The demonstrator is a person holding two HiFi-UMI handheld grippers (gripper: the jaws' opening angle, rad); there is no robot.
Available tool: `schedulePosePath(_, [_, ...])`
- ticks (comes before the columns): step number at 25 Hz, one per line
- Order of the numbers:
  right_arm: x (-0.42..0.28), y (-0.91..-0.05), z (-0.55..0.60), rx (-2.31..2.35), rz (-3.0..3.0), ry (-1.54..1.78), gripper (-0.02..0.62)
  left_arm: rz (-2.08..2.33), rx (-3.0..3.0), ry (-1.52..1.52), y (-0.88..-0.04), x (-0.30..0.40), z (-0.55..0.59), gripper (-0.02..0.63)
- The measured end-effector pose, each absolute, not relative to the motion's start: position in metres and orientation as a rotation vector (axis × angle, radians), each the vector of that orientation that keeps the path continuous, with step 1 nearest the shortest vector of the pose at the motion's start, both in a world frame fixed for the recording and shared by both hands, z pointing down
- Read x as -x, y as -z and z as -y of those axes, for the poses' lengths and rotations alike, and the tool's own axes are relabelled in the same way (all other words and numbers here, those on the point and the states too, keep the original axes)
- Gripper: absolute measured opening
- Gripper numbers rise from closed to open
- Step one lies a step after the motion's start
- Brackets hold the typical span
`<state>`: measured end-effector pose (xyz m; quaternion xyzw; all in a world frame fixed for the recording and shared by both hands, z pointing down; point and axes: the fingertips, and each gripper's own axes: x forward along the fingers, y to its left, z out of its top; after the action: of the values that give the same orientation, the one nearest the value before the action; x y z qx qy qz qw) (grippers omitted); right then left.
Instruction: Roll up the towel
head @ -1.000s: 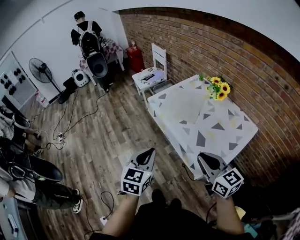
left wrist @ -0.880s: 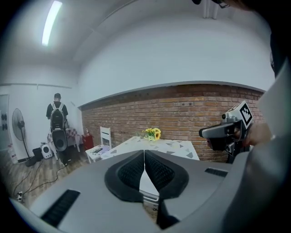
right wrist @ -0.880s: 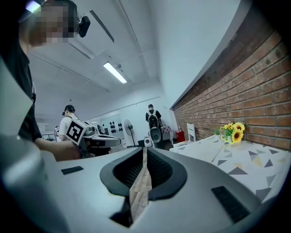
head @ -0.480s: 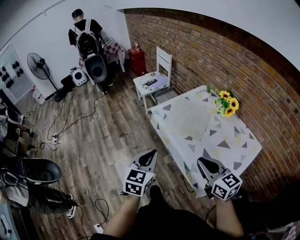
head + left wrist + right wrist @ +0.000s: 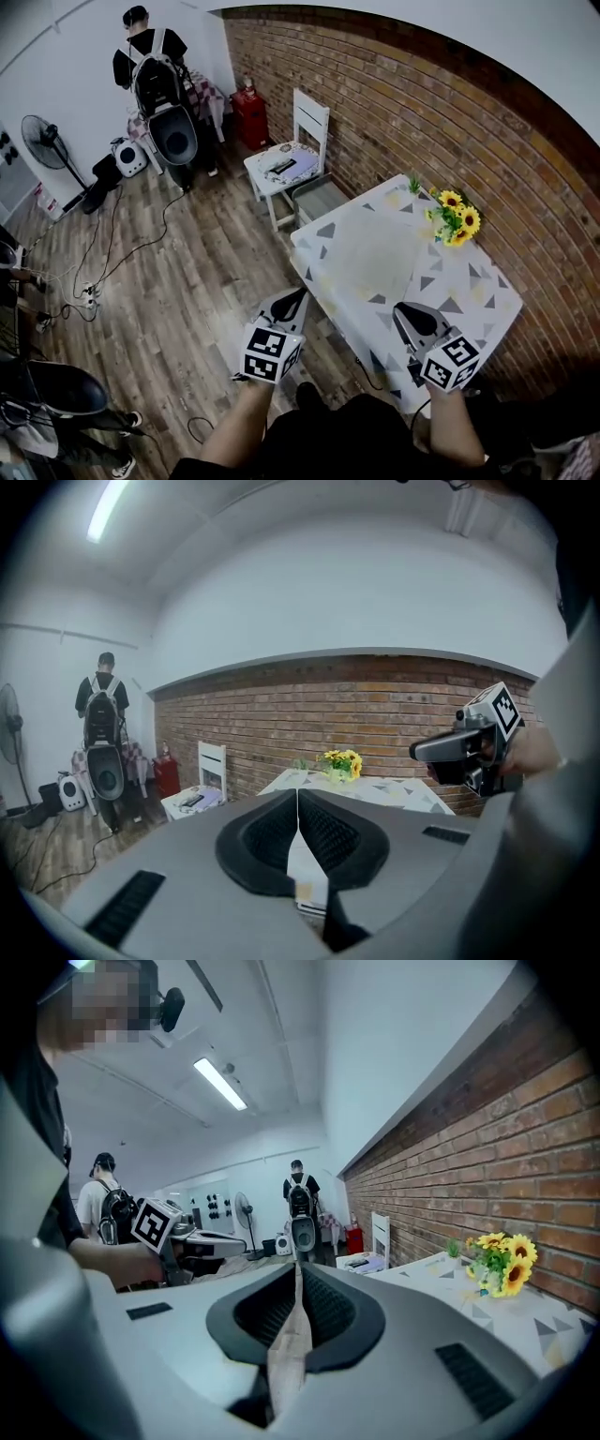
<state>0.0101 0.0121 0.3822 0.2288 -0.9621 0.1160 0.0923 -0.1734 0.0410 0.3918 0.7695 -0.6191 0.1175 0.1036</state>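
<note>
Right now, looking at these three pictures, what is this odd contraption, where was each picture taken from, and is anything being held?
There is no robot here. A person carries two hand-held tools, a left gripper and a right gripper. The wide picture comes from a camera on the person's head, looking steeply down. The other two come from cameras riding on each gripper, looking along its two jaws. Ahead stands a table with a triangle-patterned cover. On it are sunflowers and a plain pale cloth, probably the towel. Both grippers' jaws are together and hold nothing.
</note>
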Motion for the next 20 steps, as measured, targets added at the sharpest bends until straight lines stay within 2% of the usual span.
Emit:
schedulePosePath(9, [-0.066,-0.407,0.048,-0.843,2.768,-0.411,0.038,1.674,-2.342,-0.427,-0.410,0.119,0.033,0.020])
schedulePosePath(20, [-0.102,-0.457,0.081,-0.757,2.685,-0.469,0.038,1.523,-2.325,-0.618,-0.473,0.047,0.072,0.023])
